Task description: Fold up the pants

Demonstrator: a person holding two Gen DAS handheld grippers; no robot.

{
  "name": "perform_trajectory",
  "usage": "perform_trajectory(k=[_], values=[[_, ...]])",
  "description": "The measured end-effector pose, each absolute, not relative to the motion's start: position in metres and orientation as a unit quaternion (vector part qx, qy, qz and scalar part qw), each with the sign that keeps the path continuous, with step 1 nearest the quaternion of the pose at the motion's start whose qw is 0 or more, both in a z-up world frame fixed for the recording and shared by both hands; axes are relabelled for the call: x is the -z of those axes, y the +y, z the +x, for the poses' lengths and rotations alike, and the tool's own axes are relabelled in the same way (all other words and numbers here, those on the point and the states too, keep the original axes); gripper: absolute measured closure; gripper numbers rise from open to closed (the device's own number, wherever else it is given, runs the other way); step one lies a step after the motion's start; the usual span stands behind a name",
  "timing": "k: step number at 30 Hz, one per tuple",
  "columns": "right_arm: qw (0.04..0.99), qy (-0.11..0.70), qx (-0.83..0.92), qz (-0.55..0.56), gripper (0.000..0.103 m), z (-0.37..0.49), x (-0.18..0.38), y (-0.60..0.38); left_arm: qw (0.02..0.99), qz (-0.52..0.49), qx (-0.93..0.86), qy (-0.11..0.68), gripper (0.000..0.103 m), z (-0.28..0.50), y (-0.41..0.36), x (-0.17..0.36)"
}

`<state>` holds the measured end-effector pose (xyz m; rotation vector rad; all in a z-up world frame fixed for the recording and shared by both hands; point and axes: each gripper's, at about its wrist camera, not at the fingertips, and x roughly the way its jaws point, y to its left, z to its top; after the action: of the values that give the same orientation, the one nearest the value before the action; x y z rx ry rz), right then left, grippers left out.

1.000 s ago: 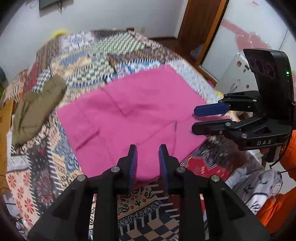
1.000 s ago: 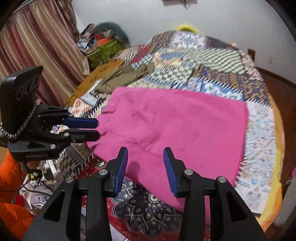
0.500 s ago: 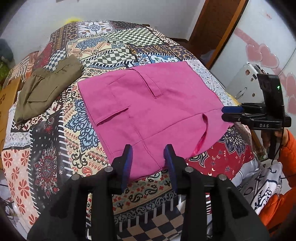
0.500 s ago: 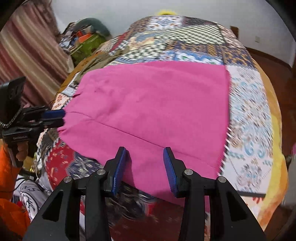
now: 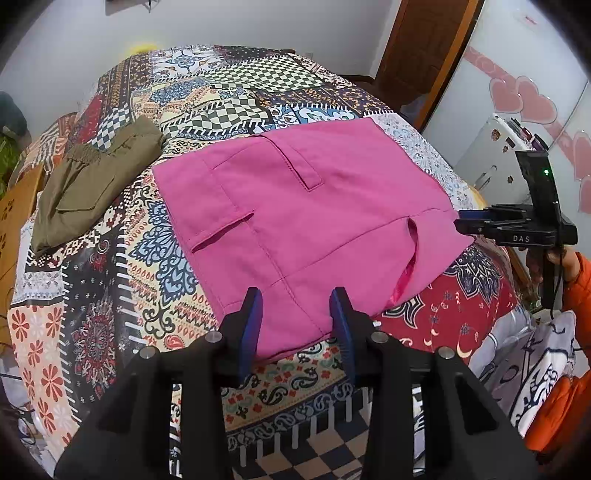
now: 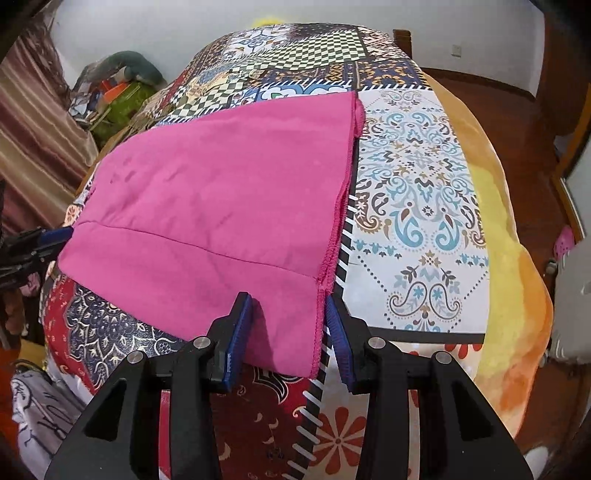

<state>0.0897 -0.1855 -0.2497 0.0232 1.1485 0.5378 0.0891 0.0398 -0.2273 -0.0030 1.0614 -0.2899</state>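
The pink pants point(image 5: 295, 206) look soft and limp (likely to sag), so near corners suit best; left gripper point(image 5: 295, 321) is opening around the near hem, while right gripper point(image 6: 290, 325) stands part-open over its corner, gripping nothing.

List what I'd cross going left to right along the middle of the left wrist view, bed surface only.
Folded olive-green pants → bare strip of the patterned patchwork bedspread → pink pants laid flat → black handheld right gripper at the pink pants' right edge.

White walls point(image 5: 258, 22), wooden door point(image 5: 424, 48), striped curtain point(image 6: 33, 122), wood floor point(image 6: 491, 99)
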Motion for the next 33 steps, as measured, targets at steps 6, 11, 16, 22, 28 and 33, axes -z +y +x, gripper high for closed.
perform_trajectory(k=[6,11,16,22,28,33], values=[[0.805,0.537,-0.252,0.014,0.067,0.091,0.251,-0.188,0.857,-0.039,0.131,0.497,0.063,0.086,0.05,0.214],[0.805,0.538,-0.25,0.013,0.067,0.089,0.25,-0.187,0.87,-0.018,0.116,0.48,0.063,0.082,0.053,0.203],[0.804,0.539,-0.25,0.014,0.067,0.09,0.251,-0.188,0.853,-0.022,0.095,0.513,0.062,0.083,0.065,0.23],[0.803,0.541,-0.25,0.012,0.067,0.091,0.25,-0.186,0.854,-0.048,0.103,0.508,0.061,0.076,0.079,0.231],[0.812,0.528,-0.249,-0.005,0.067,0.096,0.234,-0.184,0.868,0.002,0.076,0.491,0.061,0.081,0.081,0.21],[0.839,0.481,-0.255,-0.002,0.067,0.108,0.204,-0.184,0.879,-0.01,0.065,0.473,0.061,0.101,0.087,0.194]])
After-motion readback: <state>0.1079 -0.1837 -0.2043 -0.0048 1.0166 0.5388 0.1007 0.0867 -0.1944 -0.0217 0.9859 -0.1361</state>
